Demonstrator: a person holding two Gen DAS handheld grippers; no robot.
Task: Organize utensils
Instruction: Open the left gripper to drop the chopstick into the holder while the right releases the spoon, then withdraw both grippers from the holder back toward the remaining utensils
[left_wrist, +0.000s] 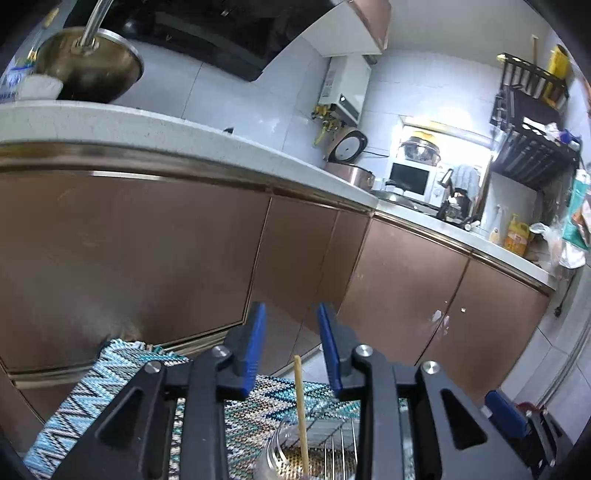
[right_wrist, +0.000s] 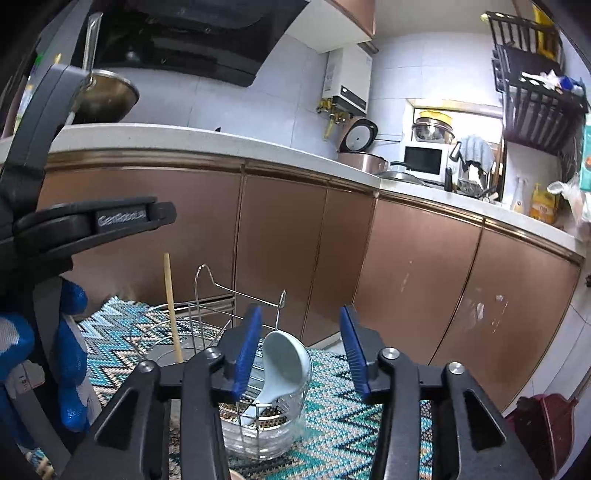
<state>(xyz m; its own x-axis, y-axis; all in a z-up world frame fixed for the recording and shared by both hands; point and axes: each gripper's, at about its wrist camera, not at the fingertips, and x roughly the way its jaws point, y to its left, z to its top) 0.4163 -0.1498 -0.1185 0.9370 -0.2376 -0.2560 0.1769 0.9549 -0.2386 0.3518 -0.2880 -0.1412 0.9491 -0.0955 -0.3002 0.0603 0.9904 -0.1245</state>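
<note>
A wire utensil rack (right_wrist: 207, 306) with clear plastic cups stands on a zigzag-patterned mat (right_wrist: 332, 417). A pale blue ceramic spoon (right_wrist: 284, 363) stands bowl-up in the near cup (right_wrist: 269, 432). A wooden chopstick (right_wrist: 173, 306) stands upright in the left cup; it also shows in the left wrist view (left_wrist: 301, 410). My right gripper (right_wrist: 301, 350) is open and empty, above the spoon. My left gripper (left_wrist: 291, 350) is open and empty, above the chopstick and rack (left_wrist: 332, 439). The left gripper's body and a blue-gloved hand (right_wrist: 70, 354) fill the right wrist view's left side.
Brown cabinet doors (right_wrist: 280, 251) stand just behind the mat under a white countertop (right_wrist: 192, 140). A wok (left_wrist: 88, 66) sits on the counter at the left. A rice cooker (right_wrist: 360, 142), microwave (right_wrist: 423, 160) and dish rack (right_wrist: 539, 96) are farther right.
</note>
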